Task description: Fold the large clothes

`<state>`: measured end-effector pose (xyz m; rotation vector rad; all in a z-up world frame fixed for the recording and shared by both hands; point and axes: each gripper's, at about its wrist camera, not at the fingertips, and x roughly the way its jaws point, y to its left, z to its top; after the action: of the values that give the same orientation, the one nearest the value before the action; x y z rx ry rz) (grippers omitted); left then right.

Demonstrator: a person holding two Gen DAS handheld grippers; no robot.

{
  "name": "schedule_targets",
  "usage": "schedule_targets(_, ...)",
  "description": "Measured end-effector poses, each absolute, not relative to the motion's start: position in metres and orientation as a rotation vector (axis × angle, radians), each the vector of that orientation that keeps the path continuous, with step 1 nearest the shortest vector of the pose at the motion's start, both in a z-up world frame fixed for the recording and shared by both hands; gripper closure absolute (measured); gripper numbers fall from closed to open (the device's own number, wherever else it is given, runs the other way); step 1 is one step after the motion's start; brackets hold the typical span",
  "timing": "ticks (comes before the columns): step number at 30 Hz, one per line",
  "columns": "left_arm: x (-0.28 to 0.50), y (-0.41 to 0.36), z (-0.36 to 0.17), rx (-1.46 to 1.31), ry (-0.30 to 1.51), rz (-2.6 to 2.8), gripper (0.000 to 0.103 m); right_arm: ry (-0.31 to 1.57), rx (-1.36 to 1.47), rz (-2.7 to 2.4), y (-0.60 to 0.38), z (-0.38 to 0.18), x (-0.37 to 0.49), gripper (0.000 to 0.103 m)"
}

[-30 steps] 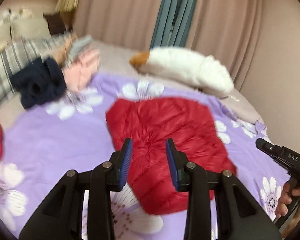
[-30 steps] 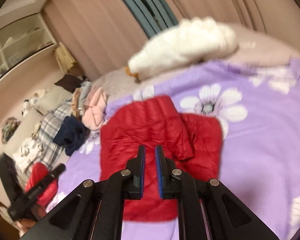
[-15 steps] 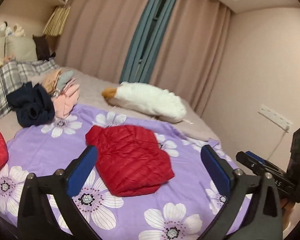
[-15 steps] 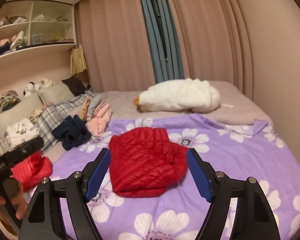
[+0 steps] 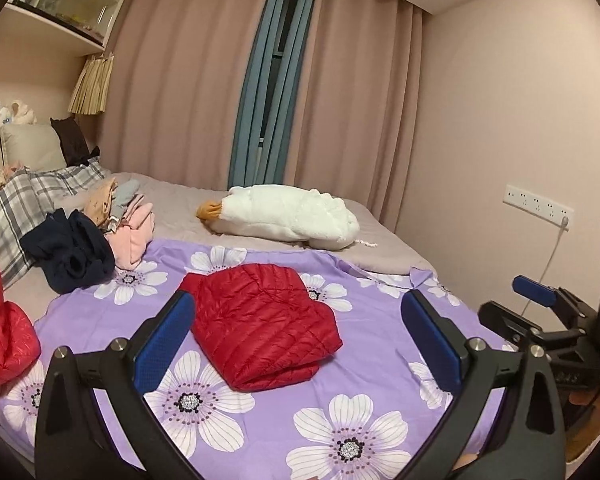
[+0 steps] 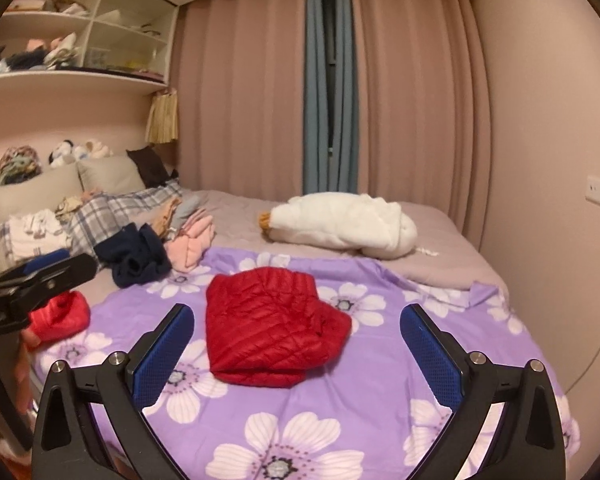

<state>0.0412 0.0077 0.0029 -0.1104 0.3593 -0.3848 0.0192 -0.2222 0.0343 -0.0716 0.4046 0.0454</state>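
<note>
A red quilted jacket (image 5: 260, 324) (image 6: 268, 328) lies folded in a compact bundle on the purple flowered sheet (image 5: 340, 420) (image 6: 380, 392). My left gripper (image 5: 298, 304) hovers above the near side of the bed, open wide, its blue pads well apart and clear of the jacket. My right gripper (image 6: 296, 314) hangs the same way; its jaws are opening and nothing is between them. Each gripper shows at the edge of the other's view, the right one (image 5: 540, 300) and the left one (image 6: 40, 276), held in a person's hands.
A second red garment (image 5: 0, 332) (image 6: 60, 316) sits at the sheet's left edge. Navy (image 5: 72, 256) and pink clothes (image 5: 136, 236) are piled at the back left, by plaid bedding. A white plush goose (image 5: 292, 216) lies behind. A wall with a socket strip (image 5: 538, 204) borders the right.
Both grippers have drawn back and up from the red jacket and gone from nearly shut to wide open. The jacket stays folded on the sheet.
</note>
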Motion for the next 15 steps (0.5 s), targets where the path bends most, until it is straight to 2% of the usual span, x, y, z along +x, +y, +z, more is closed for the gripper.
schedule_targets(15, 0.0492, 0.0077, 0.0032, -0.126, 0.337, -0.363, 0.0, 0.367, -0.061, 0.027, -0.2145, 0.0312, 0.0233, 0.001)
